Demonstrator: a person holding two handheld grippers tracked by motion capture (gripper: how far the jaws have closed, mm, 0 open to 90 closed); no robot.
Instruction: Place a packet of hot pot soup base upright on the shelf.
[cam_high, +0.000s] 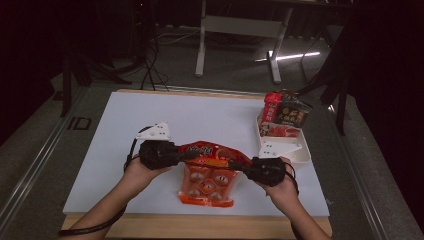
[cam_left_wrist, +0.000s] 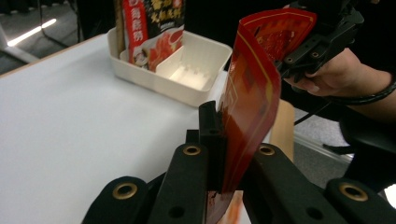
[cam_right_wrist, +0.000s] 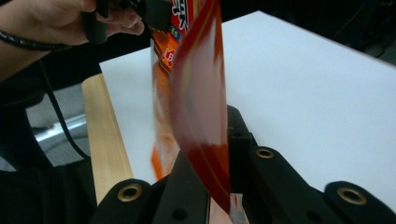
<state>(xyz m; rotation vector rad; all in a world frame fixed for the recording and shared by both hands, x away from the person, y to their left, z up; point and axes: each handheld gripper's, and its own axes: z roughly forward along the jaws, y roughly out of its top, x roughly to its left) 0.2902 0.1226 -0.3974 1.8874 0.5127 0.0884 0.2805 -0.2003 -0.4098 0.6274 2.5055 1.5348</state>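
A red and orange snack bag printed with round food pieces hangs over the white table top, held by its top corners. My left gripper is shut on the bag's upper left corner; in the left gripper view the red film is pinched between the black jaws. My right gripper is shut on the upper right corner, and the right gripper view has the red edge clamped in the jaws. Each hand wraps its gripper's body.
A white divided bin stands at the table's right side with red food packets upright in its far end; its near compartment holds nothing. The wooden table edge runs along the front. A desk frame stands beyond the table.
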